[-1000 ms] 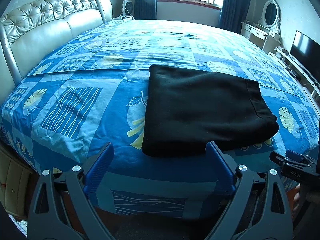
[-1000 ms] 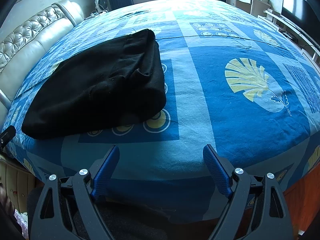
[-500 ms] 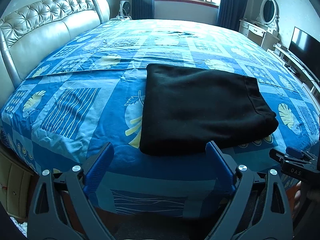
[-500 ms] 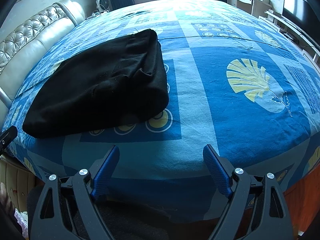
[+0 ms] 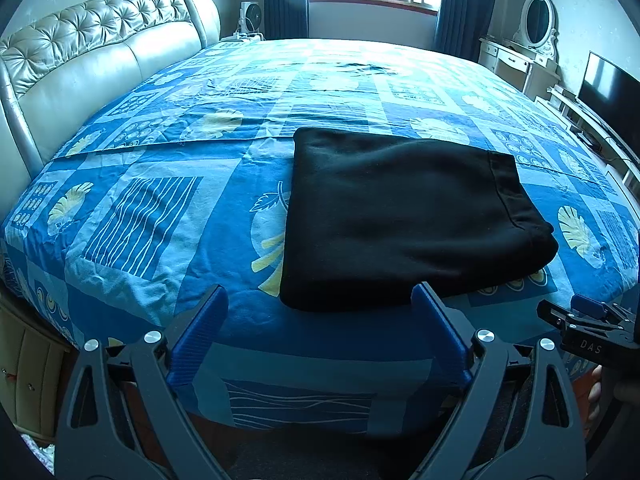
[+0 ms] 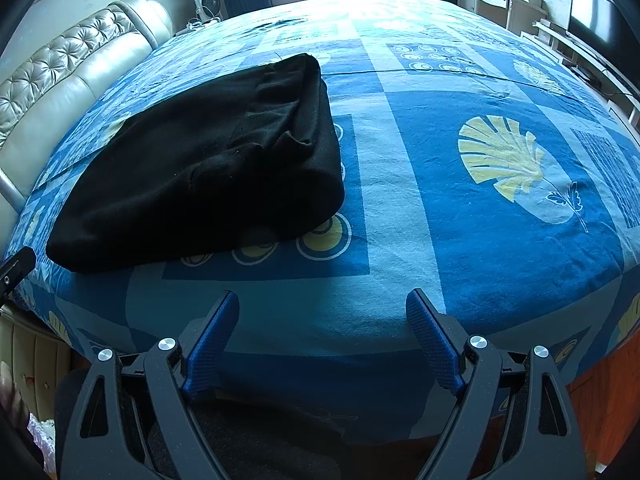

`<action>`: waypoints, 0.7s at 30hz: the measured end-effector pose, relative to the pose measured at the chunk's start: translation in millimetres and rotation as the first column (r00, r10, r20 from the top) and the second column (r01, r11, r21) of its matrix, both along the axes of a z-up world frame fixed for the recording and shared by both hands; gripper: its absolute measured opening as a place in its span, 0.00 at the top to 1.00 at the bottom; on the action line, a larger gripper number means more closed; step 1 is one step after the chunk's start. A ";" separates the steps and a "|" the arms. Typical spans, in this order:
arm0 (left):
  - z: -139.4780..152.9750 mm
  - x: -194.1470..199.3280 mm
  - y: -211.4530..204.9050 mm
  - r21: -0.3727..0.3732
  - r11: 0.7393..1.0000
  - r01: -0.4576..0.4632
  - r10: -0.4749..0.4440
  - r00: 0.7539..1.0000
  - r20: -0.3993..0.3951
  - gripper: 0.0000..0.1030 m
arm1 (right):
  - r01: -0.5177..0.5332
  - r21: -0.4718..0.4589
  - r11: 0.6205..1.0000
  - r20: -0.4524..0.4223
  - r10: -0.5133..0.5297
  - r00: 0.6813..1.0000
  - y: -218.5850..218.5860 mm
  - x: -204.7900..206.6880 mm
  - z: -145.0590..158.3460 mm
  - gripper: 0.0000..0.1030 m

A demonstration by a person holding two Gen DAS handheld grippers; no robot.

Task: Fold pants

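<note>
The black pants [image 5: 404, 216] lie folded into a thick rectangle on the blue patterned bedspread [image 5: 152, 208], near the bed's front edge. In the right wrist view the pants [image 6: 208, 172] lie to the left. My left gripper [image 5: 320, 300] is open and empty, held just off the front edge below the pants' near edge. My right gripper [image 6: 322, 300] is open and empty, off the front edge and to the right of the pants. The right gripper also shows at the lower right of the left wrist view [image 5: 588, 328].
A tufted beige headboard [image 5: 80, 64] runs along the left. A white dresser with an oval mirror [image 5: 532, 52] and a TV [image 5: 608, 88] on a low stand are at the right. A fan [image 5: 250, 14] stands by the window at the back.
Both grippers stay open and have drawn slightly back from the bed. The pants lie still.
</note>
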State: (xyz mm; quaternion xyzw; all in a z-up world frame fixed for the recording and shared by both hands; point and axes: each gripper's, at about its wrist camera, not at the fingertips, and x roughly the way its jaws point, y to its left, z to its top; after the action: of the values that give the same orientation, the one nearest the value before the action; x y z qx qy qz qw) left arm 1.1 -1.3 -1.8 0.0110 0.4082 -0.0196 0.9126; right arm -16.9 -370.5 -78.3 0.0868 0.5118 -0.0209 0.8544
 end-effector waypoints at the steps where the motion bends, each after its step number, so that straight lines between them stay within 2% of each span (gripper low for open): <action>1: 0.0 0.1 0.0 -0.001 1.000 0.001 -0.001 1.000 -0.001 0.09 | -0.001 0.000 1.000 0.000 0.001 1.000 0.3 0.1 -0.3 0.18; 3: 0.1 0.2 -0.2 -0.001 1.000 0.003 -0.003 1.000 -0.003 0.05 | -0.003 0.001 1.000 -0.003 0.003 1.000 1.1 0.2 -0.8 0.18; 13: 4.2 0.5 -0.2 -0.010 1.000 -0.016 0.016 1.000 -0.001 0.02 | -0.009 0.002 1.000 -0.006 0.009 1.000 2.7 1.0 -1.8 0.18; 15: 6.7 1.8 -1.6 0.045 0.996 -0.073 0.073 0.997 0.001 0.02 | -0.010 0.002 1.000 -0.005 0.010 1.000 3.0 0.9 -2.0 0.18; 16: 7.8 1.4 -3.4 0.098 0.990 -0.103 0.103 0.995 0.009 0.02 | -0.011 0.002 1.000 -0.004 0.011 1.000 3.2 0.9 -2.0 0.18; 17: 9.4 0.1 -3.8 0.104 0.990 -0.096 0.094 0.995 0.023 0.02 | -0.013 0.004 1.000 -0.003 0.013 1.000 3.6 0.7 -1.8 0.18; 21: 18.9 -1.2 3.3 0.019 1.000 -0.016 0.015 1.000 0.021 0.02 | -0.024 0.053 0.998 0.010 0.023 1.000 1.9 3.8 11.2 0.18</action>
State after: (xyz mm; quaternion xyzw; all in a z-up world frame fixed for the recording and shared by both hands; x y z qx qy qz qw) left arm 0.0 2.0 17.2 0.0168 0.3988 -0.0085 0.9169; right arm -13.1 -368.6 -67.0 0.1036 0.5093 0.0034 0.8543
